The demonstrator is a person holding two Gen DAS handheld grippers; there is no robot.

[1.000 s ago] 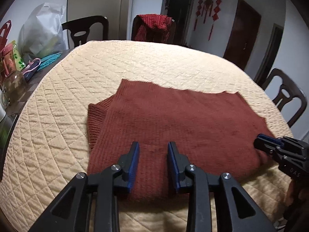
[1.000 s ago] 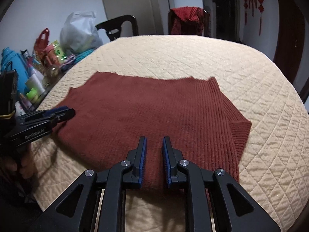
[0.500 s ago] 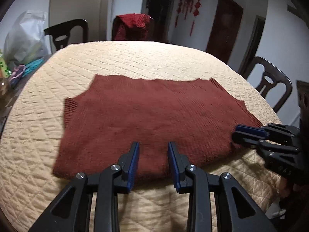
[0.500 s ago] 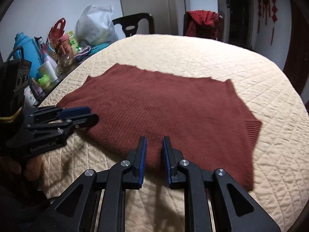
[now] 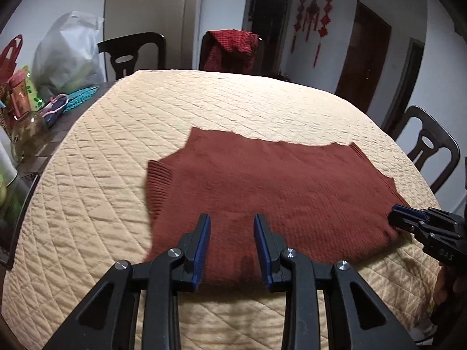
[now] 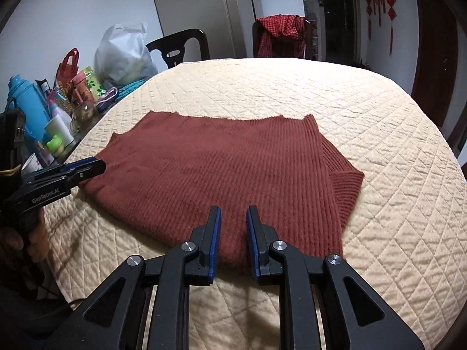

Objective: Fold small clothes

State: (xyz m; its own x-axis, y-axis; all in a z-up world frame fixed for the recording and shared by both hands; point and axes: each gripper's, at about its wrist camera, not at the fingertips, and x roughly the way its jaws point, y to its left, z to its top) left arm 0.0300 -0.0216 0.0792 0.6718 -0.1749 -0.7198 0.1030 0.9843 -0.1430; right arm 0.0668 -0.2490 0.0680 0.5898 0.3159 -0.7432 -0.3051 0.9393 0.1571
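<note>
One rust-red ribbed knit sweater (image 5: 271, 192) lies flat on a quilted cream table cover (image 5: 122, 151), toward the near edge of the round table. Body already folded into a roughly rectangular panel; far edge straight with a slight raggedness, near edge thicker and rounded, looks doubled over. One ribbed cuff (image 5: 159, 180) sticks out at the left side in the left wrist view; a second ribbed cuff (image 6: 347, 186) shows at the right side in the right wrist view. Surface smooth, few wrinkles.

Left gripper (image 5: 232, 242): black fingers, blue pads, jaws narrowly apart, tips above the sweater's near edge, nothing between them. Whether the tips touch the knit, cannot tell.

Right gripper (image 6: 233, 236): same build, jaws narrowly apart and have just been opening a little, nothing between them; tips over the near edge toward the right-hand cuff. Each gripper also shows from the side in the other's view, close to a near corner of the sweater.

Counts: one sweater on the table; two grippers; three dark wooden chairs (image 5: 131, 54) in the left wrist view, the middle one draped with a red checked cloth (image 5: 233, 48). One white plastic bag (image 6: 124, 55), one blue thermos (image 6: 24, 108), one red tote bag (image 6: 68, 65) among clutter at the table's left side. Red knot ornaments (image 5: 313, 19) on the far wall.
</note>
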